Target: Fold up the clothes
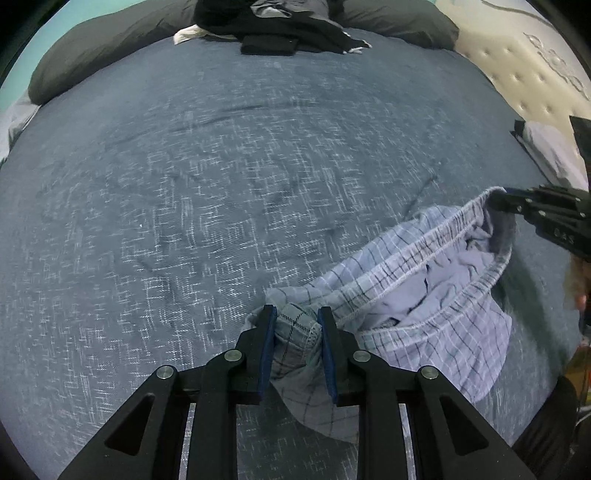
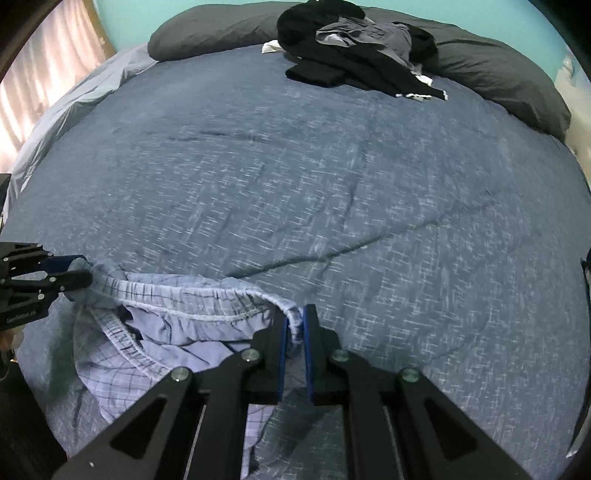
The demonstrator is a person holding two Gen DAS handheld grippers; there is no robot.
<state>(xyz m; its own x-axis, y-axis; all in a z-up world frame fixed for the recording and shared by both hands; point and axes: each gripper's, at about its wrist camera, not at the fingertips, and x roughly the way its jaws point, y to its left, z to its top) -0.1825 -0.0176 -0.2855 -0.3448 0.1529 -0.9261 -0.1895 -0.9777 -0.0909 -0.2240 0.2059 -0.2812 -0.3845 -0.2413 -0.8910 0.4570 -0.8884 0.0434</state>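
Left claw pinches a bunched end of the plaid shorts' elastic waistband, the fabric filling the gap between its blue pads, with loose cloth hanging below the fingers. From there the waistband stretches rightward, its mouth gaping so the pale inside shows, and the rest of the garment sags onto the blue bedspread at the near right of the bed. At the other end of the band the right claw comes in from the right edge of the left wrist view and clamps the elastic, its jaws drawn almost together on the thin fold.

The right wrist view shows the same span mirrored: the left claw at the far left edge gripping one end, the shorts drooping between, and the right claw near the middle with a narrow slip of waistband squeezed between its pads.

Farther off, at the far side of the bed, a heap of dark clothes lies against long dark pillows, a folded black piece just in front of it. A pale tufted headboard shows at the far right of the left wrist view, and a curtain at the far left of the right wrist view.
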